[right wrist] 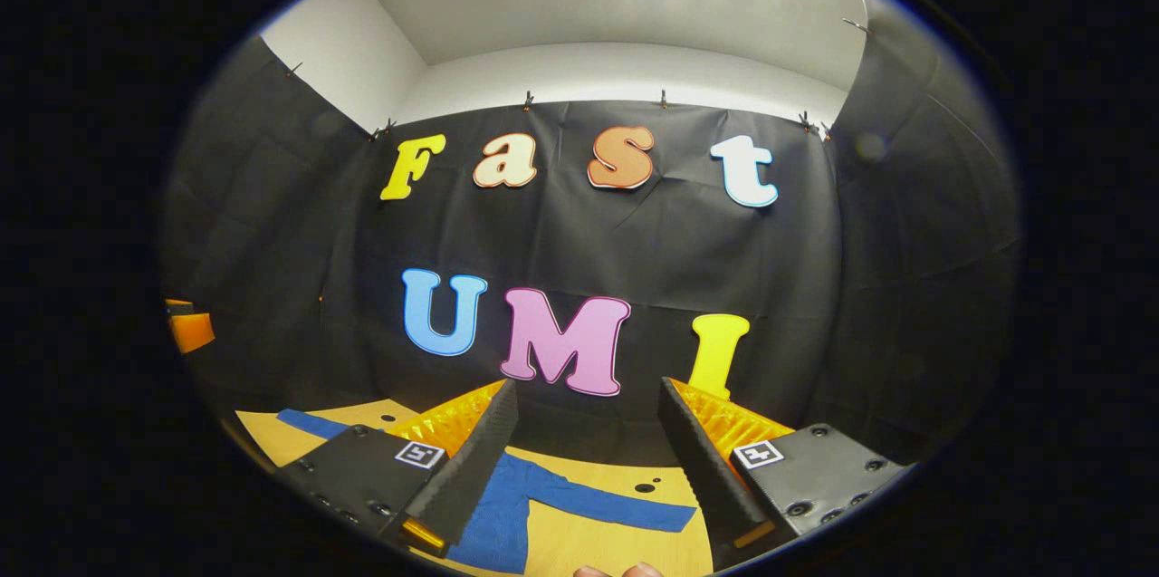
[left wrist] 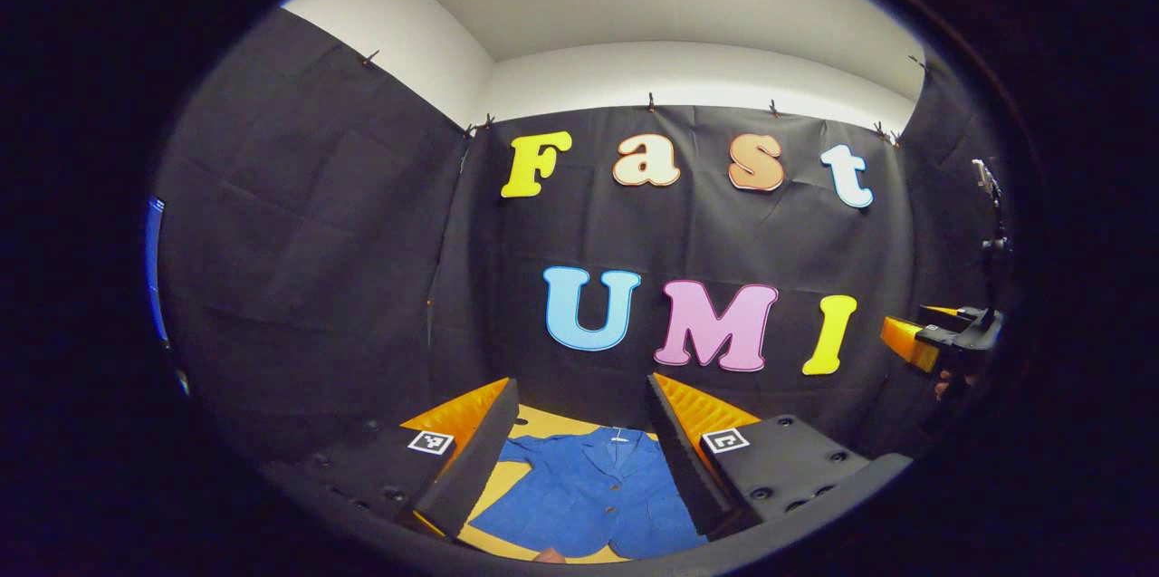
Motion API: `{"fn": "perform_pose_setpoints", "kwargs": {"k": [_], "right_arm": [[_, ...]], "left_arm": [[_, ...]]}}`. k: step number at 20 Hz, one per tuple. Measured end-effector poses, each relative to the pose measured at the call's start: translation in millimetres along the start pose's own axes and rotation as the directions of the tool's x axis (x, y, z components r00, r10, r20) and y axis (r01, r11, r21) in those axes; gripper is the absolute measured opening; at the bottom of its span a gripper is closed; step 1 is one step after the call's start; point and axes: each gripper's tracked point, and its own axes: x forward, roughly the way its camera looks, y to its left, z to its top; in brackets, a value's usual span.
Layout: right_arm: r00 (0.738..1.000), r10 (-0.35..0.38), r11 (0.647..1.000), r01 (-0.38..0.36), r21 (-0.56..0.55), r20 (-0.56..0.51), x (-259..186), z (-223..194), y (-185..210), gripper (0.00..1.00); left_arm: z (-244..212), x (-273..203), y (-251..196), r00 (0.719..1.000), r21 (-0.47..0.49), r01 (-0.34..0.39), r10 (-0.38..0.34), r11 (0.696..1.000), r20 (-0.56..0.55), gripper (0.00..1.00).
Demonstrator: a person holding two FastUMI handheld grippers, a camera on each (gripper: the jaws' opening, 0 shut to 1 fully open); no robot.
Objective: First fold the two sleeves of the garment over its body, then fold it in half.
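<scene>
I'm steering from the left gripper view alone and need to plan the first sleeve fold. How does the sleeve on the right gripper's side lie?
Observer: In the right gripper view, the blue jacket's sleeve lies spread out flat on the table, not folded over the body.
Operator: Is the right gripper holding it?
Observer: No. The right gripper hangs above the sleeve with its jaws open and nothing between them.
Operator: Anything on the table near that sleeve?
Observer: Small dark holes in the tabletop, just past the sleeve.
</scene>
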Motion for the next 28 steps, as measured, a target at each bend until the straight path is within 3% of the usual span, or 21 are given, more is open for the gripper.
{"fn": "perform_pose_setpoints", "kwargs": {"k": [3, 4, 8, 9, 10, 11, 12, 13, 14, 16, 17, 18, 22, 25, 27, 28], "right_arm": [[1.000, -0.008, 1.000, 0.008, -0.012, -0.022, 1.1, -5.3, 2.9, 1.00], [1.000, -0.010, 1.000, 0.010, -0.012, -0.025, 1.7, -5.1, 4.2, 0.92], [0.999, -0.022, 1.000, 0.022, 0.001, -0.038, 4.7, -7.3, 9.9, 0.93], [0.998, -0.027, 1.000, 0.027, 0.004, -0.049, 5.1, -10.7, 10.8, 0.99], [0.998, -0.035, 0.999, 0.036, 0.005, -0.058, 5.7, -12.6, 10.5, 0.92], [0.997, -0.044, 0.999, 0.044, 0.007, -0.064, 8.5, -13.1, 9.3, 0.99], [0.996, -0.051, 0.999, 0.052, 0.008, -0.067, 10.8, -13.1, 7.6, 0.93], [0.996, -0.061, 0.998, 0.061, 0.005, -0.063, 13.9, -10.1, 5.4, 0.99], [0.996, -0.070, 0.998, 0.069, -0.004, -0.049, 18.6, -3.0, 2.4, 0.92], [0.997, -0.081, 0.995, 0.082, -0.063, 0.006, 34.3, 24.1, -4.2, 0.92], [0.995, -0.089, 0.992, 0.092, -0.092, 0.040, 42.6, 40.5, -6.5, 0.99], [0.992, -0.101, 0.988, 0.108, -0.107, 0.073, 49.3, 57.5, -9.0, 0.92], [0.967, -0.099, 0.974, 0.142, -0.174, 0.234, 69.8, 101.1, -2.2, 0.92], [0.976, -0.109, 0.967, 0.149, -0.208, 0.191, 93.3, 47.2, -0.9, 0.92], [0.991, -0.131, 0.974, 0.136, -0.181, 0.040, 111.1, -23.7, -5.8, 0.93], [0.986, -0.163, 0.970, 0.156, -0.189, -0.024, 120.2, -60.9, -18.2, 0.99]], "left_arm": [[2.2, 0.6, 9.5, 1.000, 0.019, -0.009, 0.009, 1.000, 0.009, 0.82], [0.4, 1.3, 11.5, 1.000, 0.016, -0.008, 0.008, 1.000, 0.008, 0.82], [-9.9, 8.0, 21.5, 1.000, -0.003, -0.001, 0.001, 1.000, -0.016, 0.82], [-10.2, 9.5, 24.5, 1.000, -0.001, 0.002, -0.002, 1.000, -0.018, 0.82], [-9.9, 10.9, 27.5, 1.000, 0.001, 0.006, -0.006, 1.000, -0.017, 0.82], [-9.2, 13.6, 30.3, 1.000, 0.002, 0.011, -0.011, 1.000, -0.017, 0.82], [-9.6, 15.7, 33.6, 1.000, 0.002, 0.017, -0.017, 1.000, -0.016, 0.82], [-7.6, 19.2, 37.8, 1.000, -0.002, 0.023, -0.023, 1.000, -0.014, 0.82], [-8.0, 22.4, 42.8, 0.999, -0.018, 0.032, -0.033, 0.999, -0.016, 0.82], [-10.3, 32.7, 54.0, 0.998, -0.053, 0.050, -0.052, 0.997, -0.035, 0.82], [-10.6, 38.9, 62.6, 0.998, -0.053, 0.051, -0.053, 0.997, -0.037, 0.82], [-10.5, 44.2, 70.5, 0.998, -0.042, 0.049, -0.051, 0.998, -0.034, 0.82], [-13.9, 58.8, 75.8, 0.996, -0.017, 0.082, -0.082, 0.996, -0.029, 0.82], [-23.0, 77.2, 67.4, 0.993, -0.038, 0.108, -0.109, 0.993, -0.042, 0.82], [-29.7, 97.6, 60.3, 0.992, -0.044, 0.108, -0.111, 0.993, -0.057, 0.82], [-32.7, 108.2, 56.8, 0.992, -0.046, 0.102, -0.105, 0.994, -0.064, 0.82]]}}
